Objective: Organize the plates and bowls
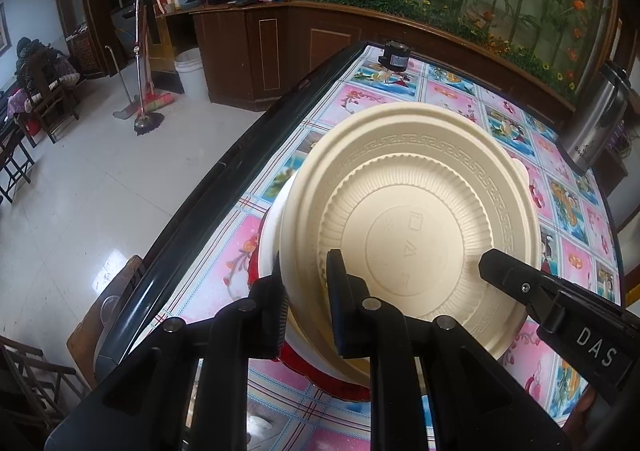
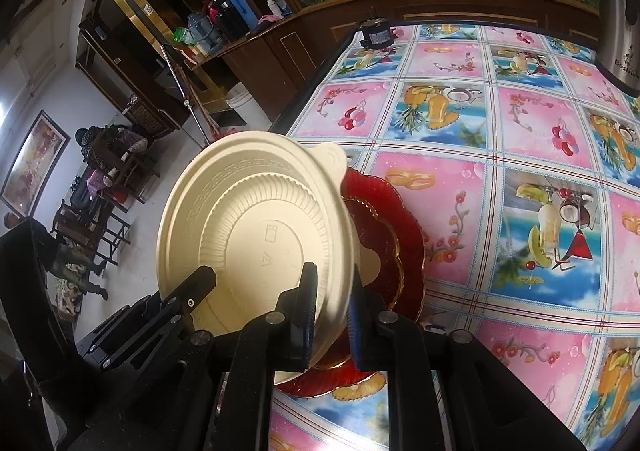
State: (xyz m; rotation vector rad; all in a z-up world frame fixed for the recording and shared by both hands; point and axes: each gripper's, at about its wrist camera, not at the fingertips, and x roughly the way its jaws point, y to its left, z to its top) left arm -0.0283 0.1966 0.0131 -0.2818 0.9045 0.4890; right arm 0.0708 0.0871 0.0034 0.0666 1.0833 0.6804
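A cream plastic bowl point(image 1: 404, 219) is held tilted, its bottom turned to the cameras, just above a red scalloped plate point(image 2: 396, 247) that lies on the table point(image 2: 520, 155) near its left edge. The left claw point(image 1: 306, 291) is nearly closed and its pads are pressed on the rim of the bowl. The right claw point(image 2: 334, 311) is also narrow, with the opposite rim between its pads; it is judged to be gripping. A second cream piece is seen under the bowl, above the red plate, but what it is cannot be told. The stacking is judged as partly done: the bowl is not yet set down.
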